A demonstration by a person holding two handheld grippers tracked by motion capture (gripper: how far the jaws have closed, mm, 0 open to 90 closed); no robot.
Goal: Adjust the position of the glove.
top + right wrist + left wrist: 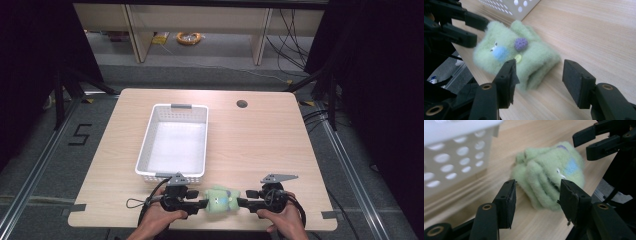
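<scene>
A fuzzy light-green glove (218,198) with a blue patch and a purple bobble lies flat on the wooden table near its front edge. My left gripper (204,203) comes at it from the left and my right gripper (241,202) from the right, both low over the table. In the left gripper view, the open jaws of the left gripper (537,195) flank the glove's finger end (549,177), and the right gripper (596,142) shows beyond. In the right gripper view, the right gripper (540,77) stands open around the glove's cuff end (516,57), with the left gripper (471,27) opposite.
A white perforated basket (145,145) stands empty just behind the glove, left of the table's middle; its wall (454,157) is close to the left gripper. A cable hole (242,104) sits at the table's back. The front edge (200,227) runs just below the hands.
</scene>
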